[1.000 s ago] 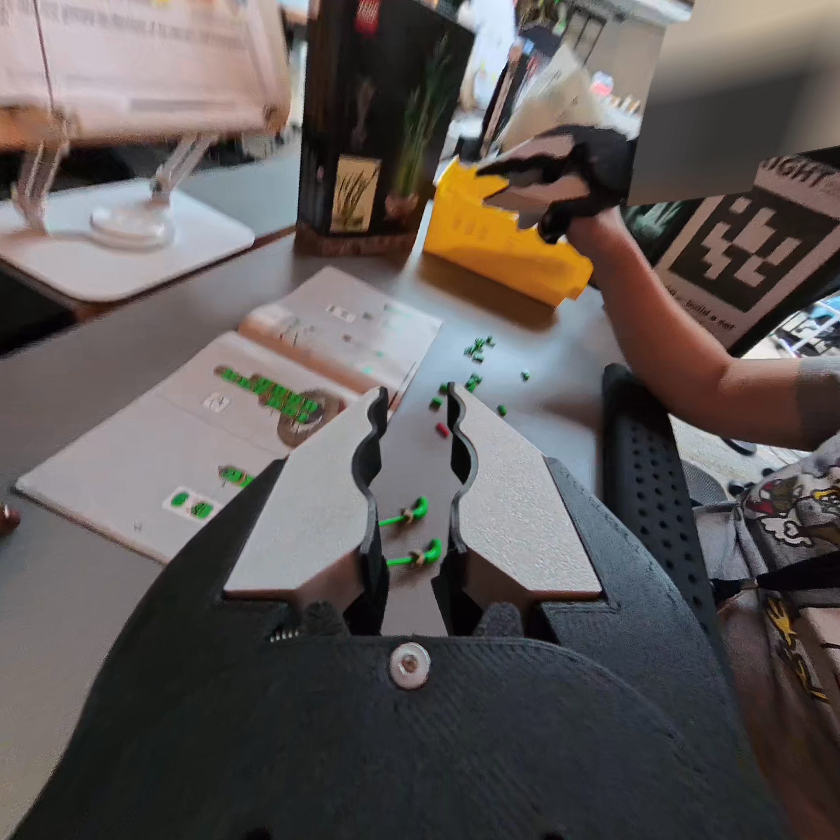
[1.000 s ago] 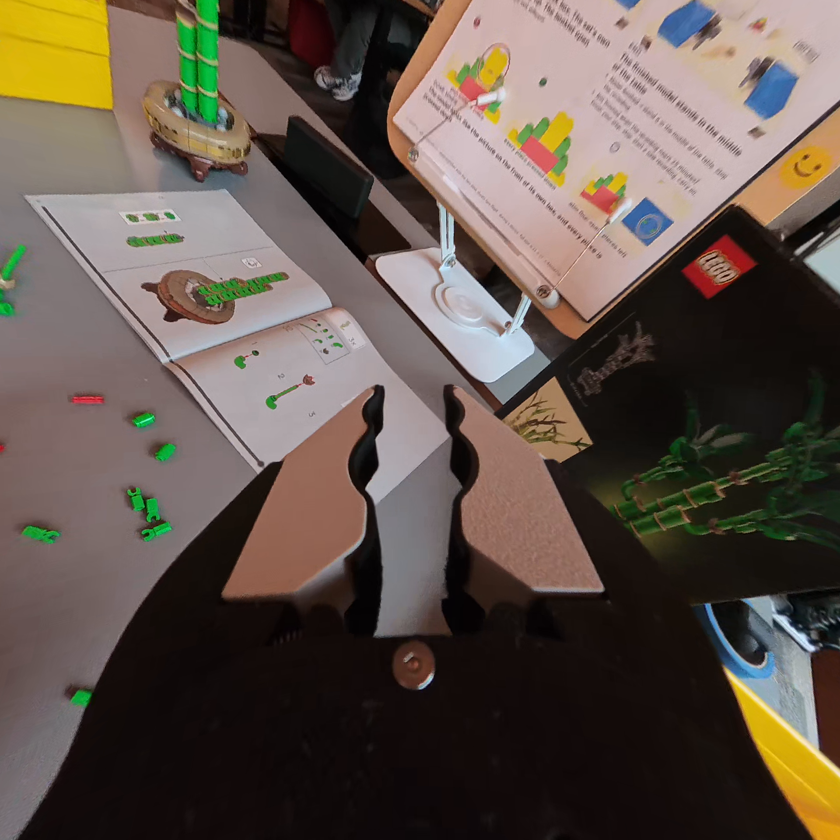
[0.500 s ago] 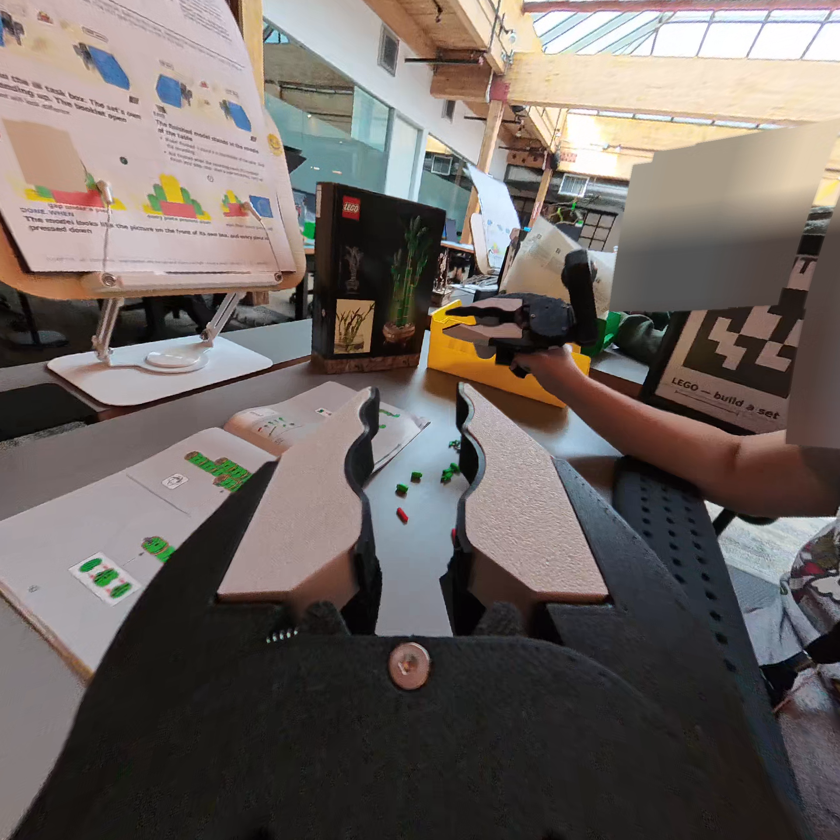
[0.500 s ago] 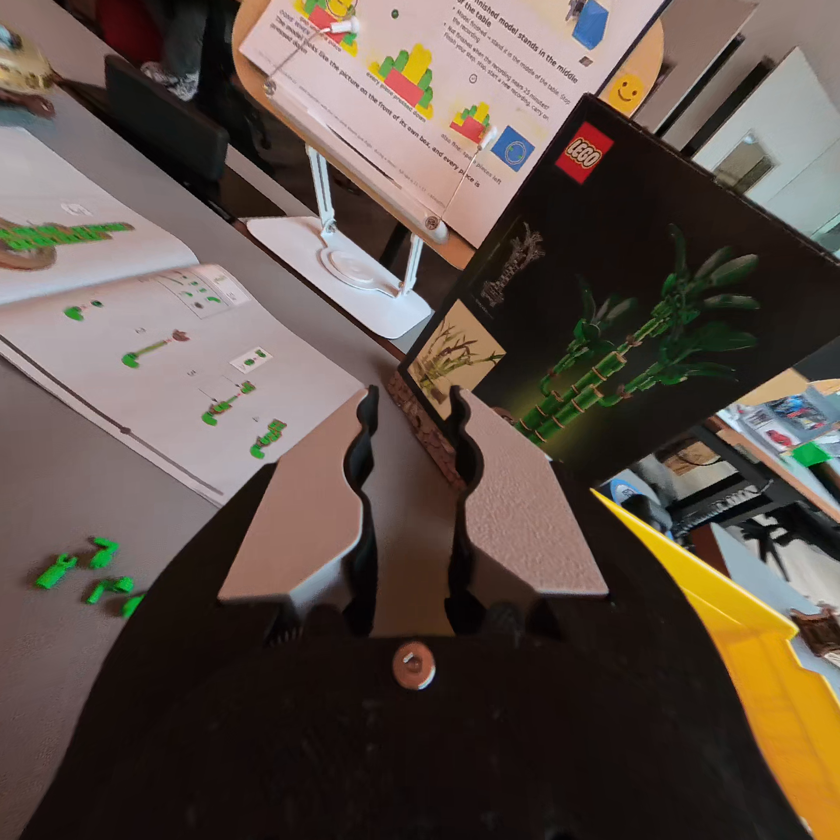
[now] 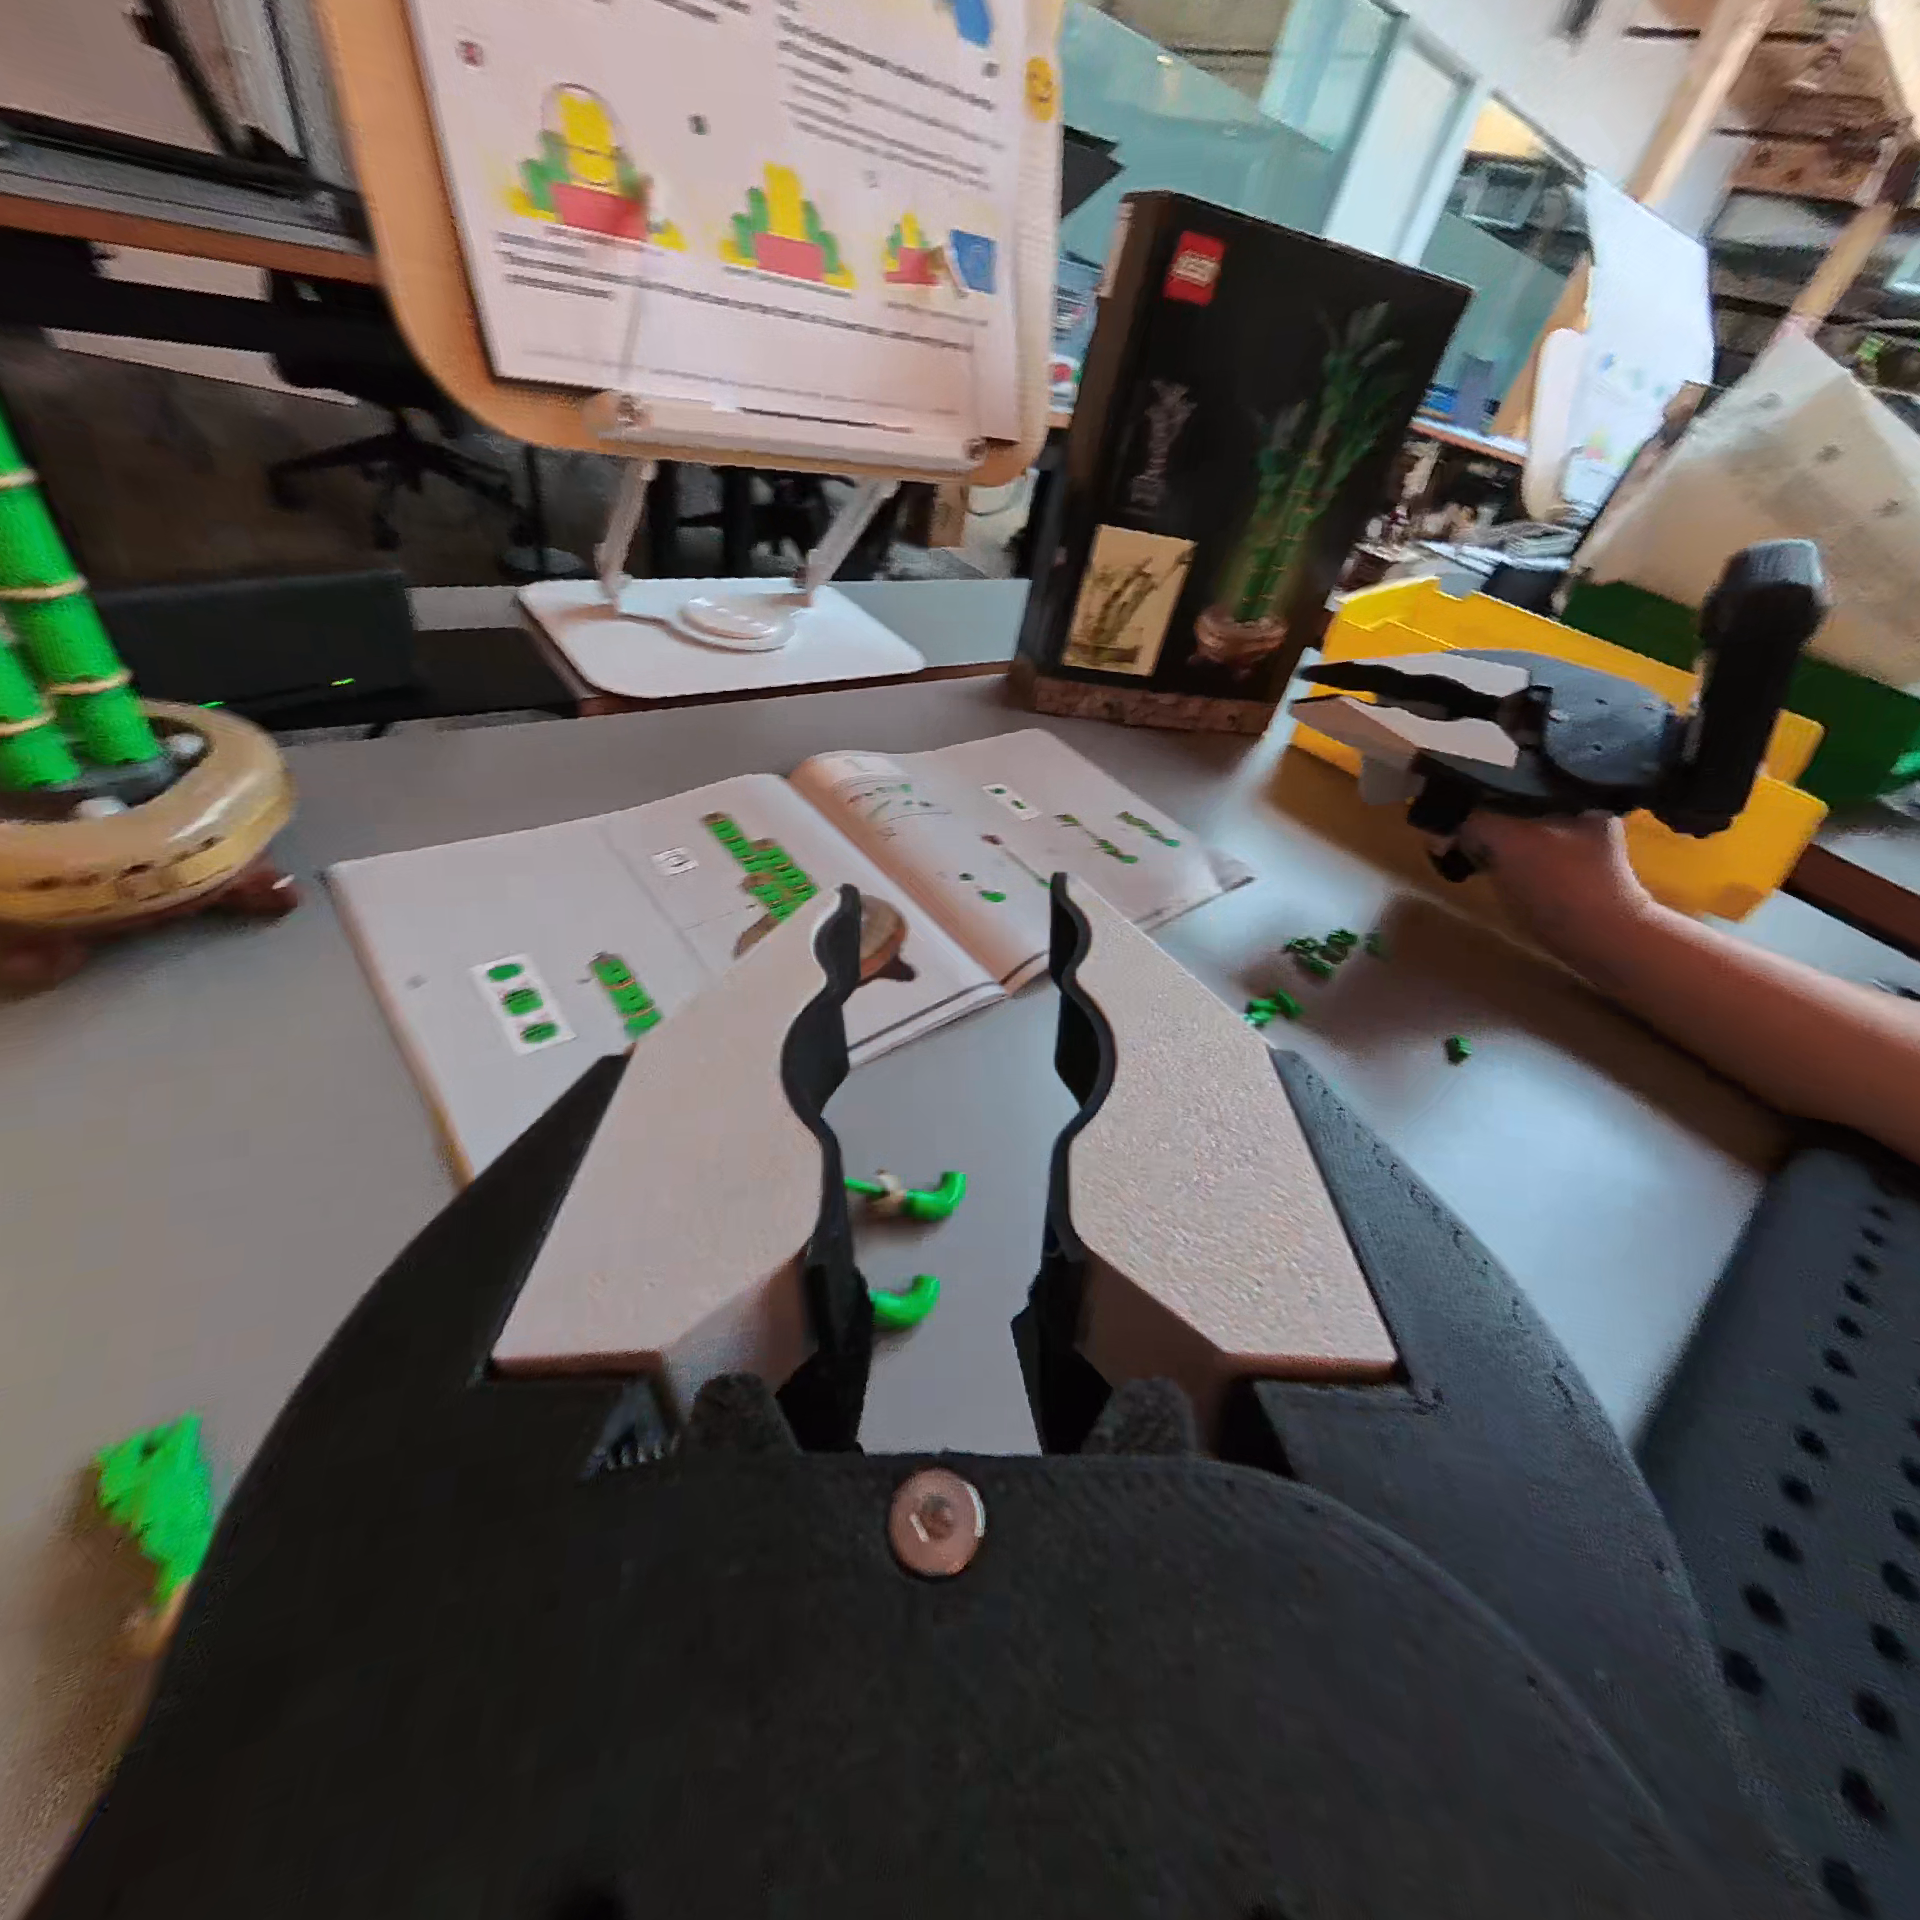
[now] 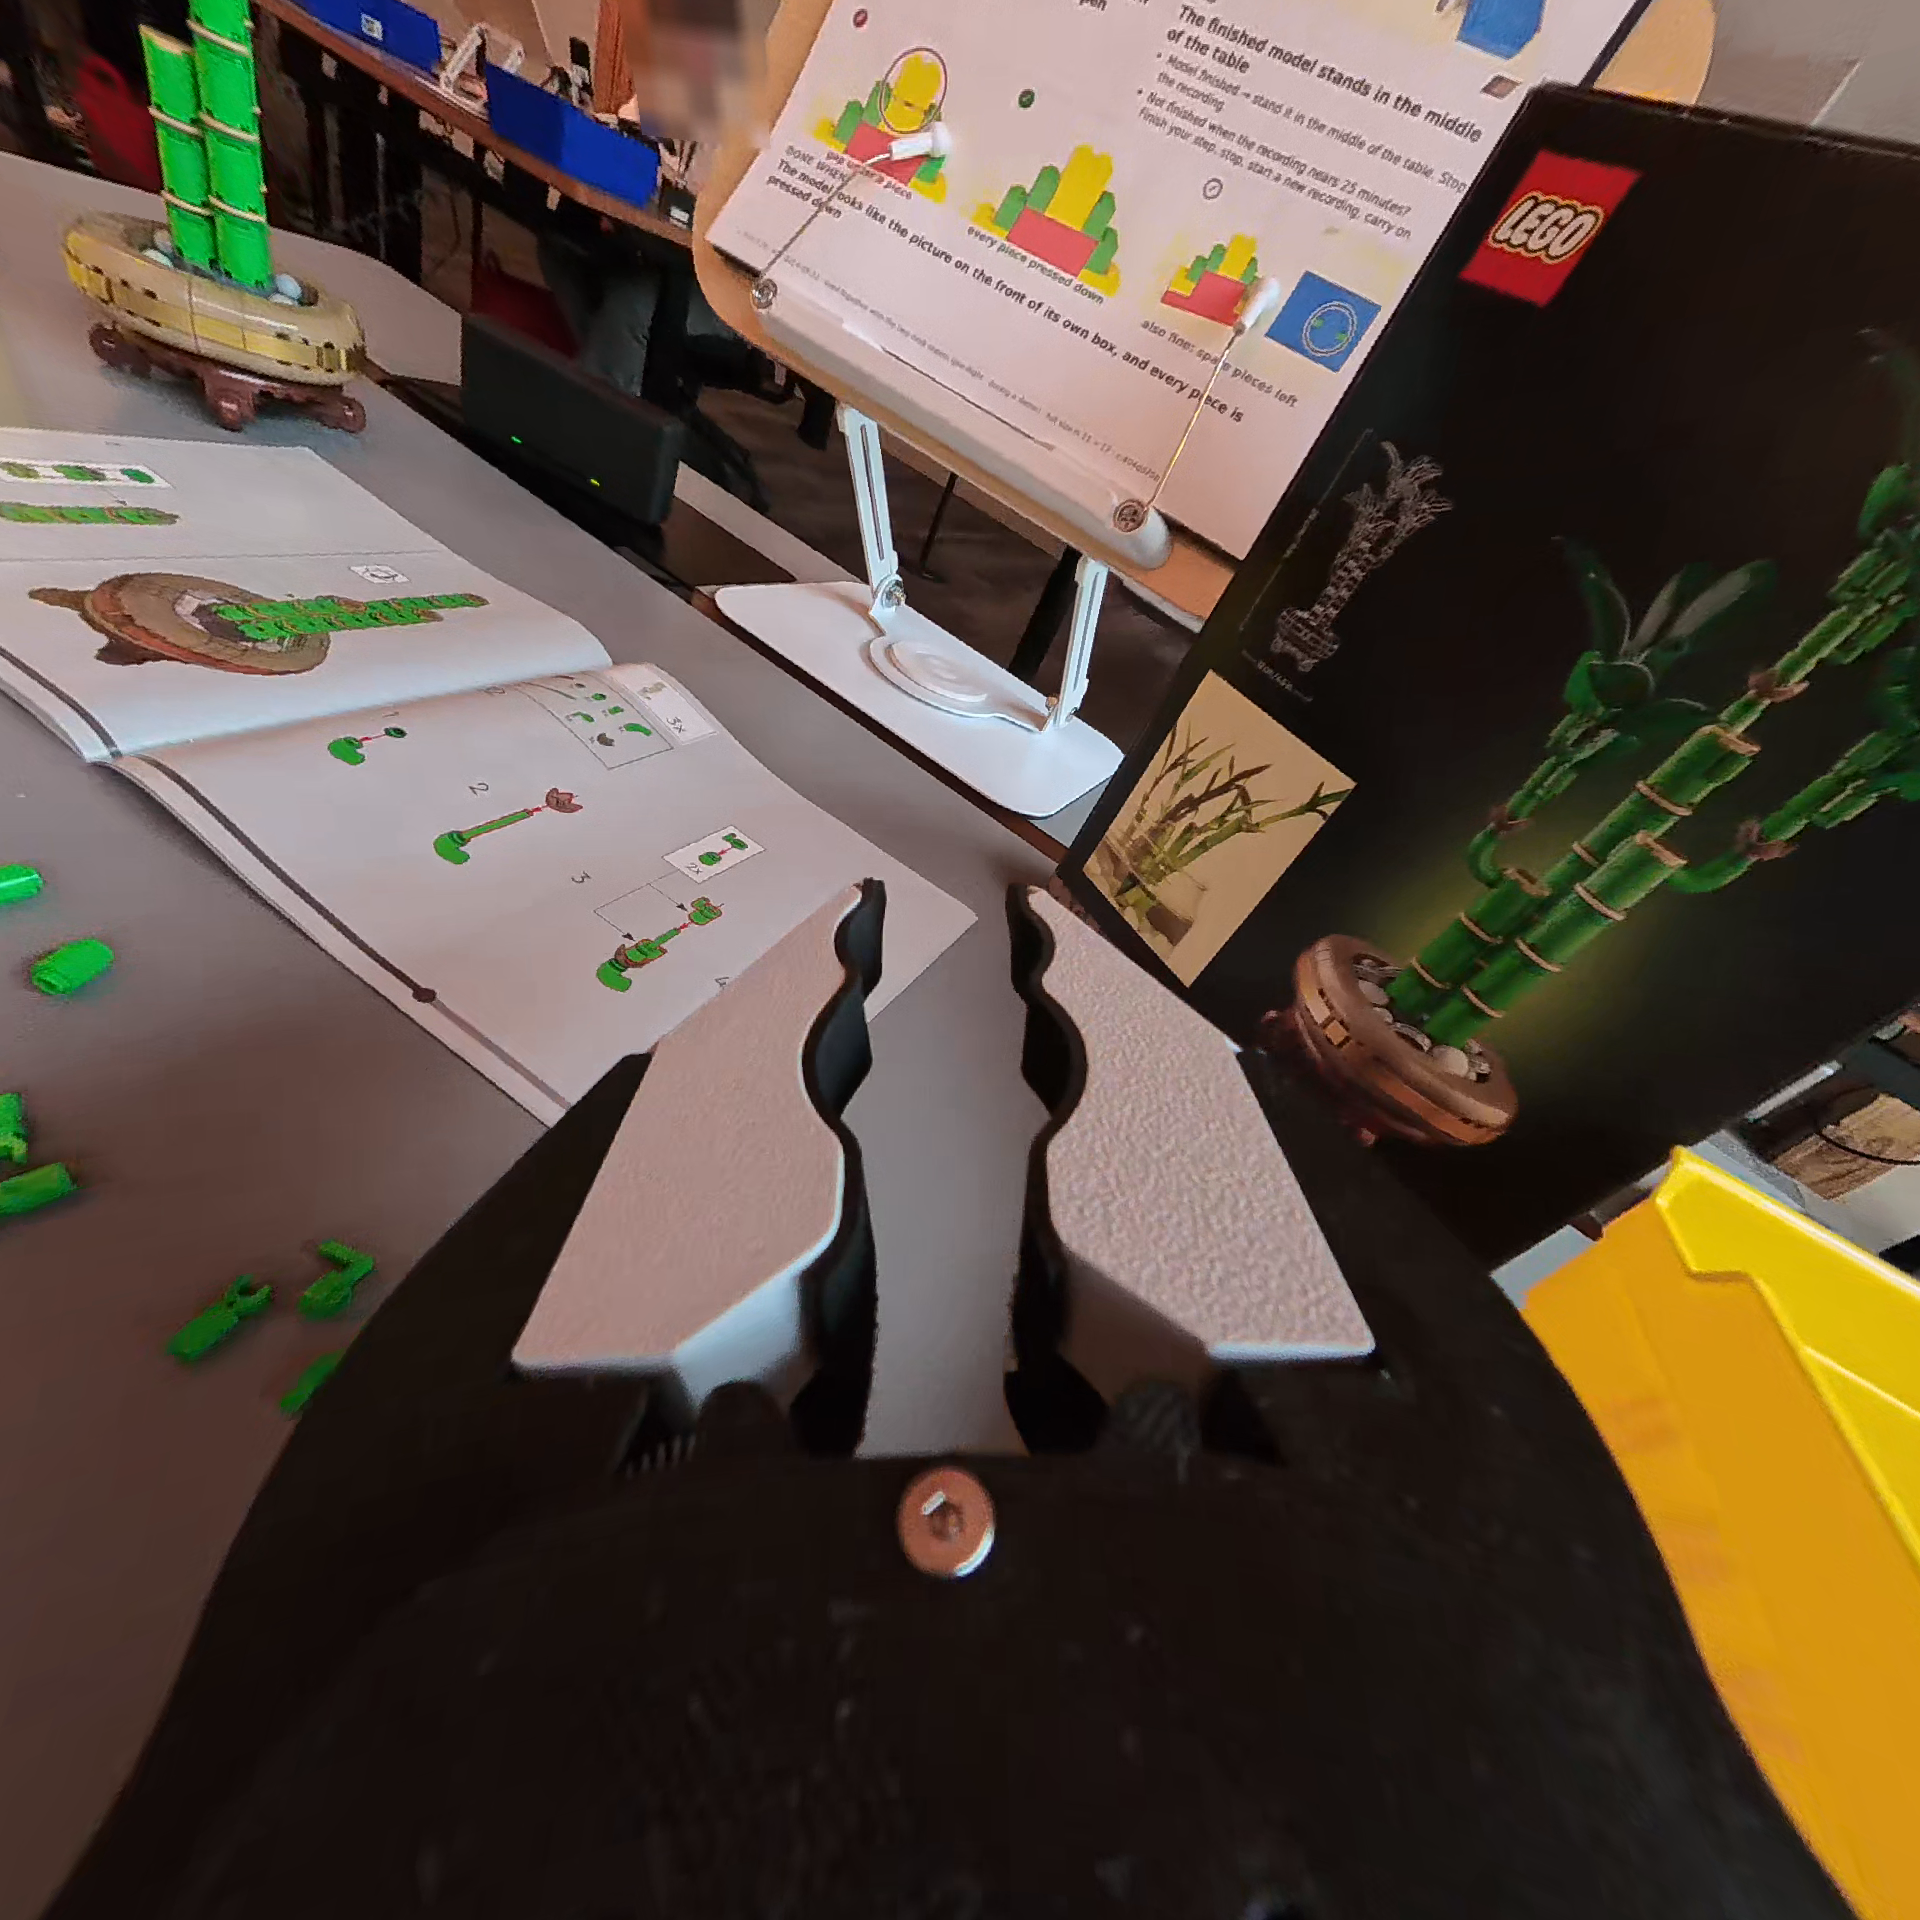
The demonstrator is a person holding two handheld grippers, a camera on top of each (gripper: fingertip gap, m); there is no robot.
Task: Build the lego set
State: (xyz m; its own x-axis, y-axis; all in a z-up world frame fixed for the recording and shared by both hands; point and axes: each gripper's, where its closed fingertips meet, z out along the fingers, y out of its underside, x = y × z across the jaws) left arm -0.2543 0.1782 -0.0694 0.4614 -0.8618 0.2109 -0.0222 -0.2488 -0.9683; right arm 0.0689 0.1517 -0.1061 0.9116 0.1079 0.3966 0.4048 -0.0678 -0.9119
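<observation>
Nearest us, our left gripper (image 5: pixel 948 904) hangs over the grey table (image 5: pixel 208 1122) with its fingers apart and empty; two curved green stem pieces (image 5: pixel 906 1195) lie on the table between them. Our right gripper (image 6: pixel 940 899) is likewise spread, holding nothing. Beyond lie the open instruction booklet (image 5: pixel 582 914) and scattered green bricks (image 6: pixel 270 1309). At far left stands the lego model (image 6: pixel 213 281): segmented green stalks upright in a tan bowl on a brown base.

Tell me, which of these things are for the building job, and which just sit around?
For the job: partly built bamboo model, open instruction booklet, loose green pieces, curved green stems.
Just around: set box, yellow bin, paper stand.
</observation>
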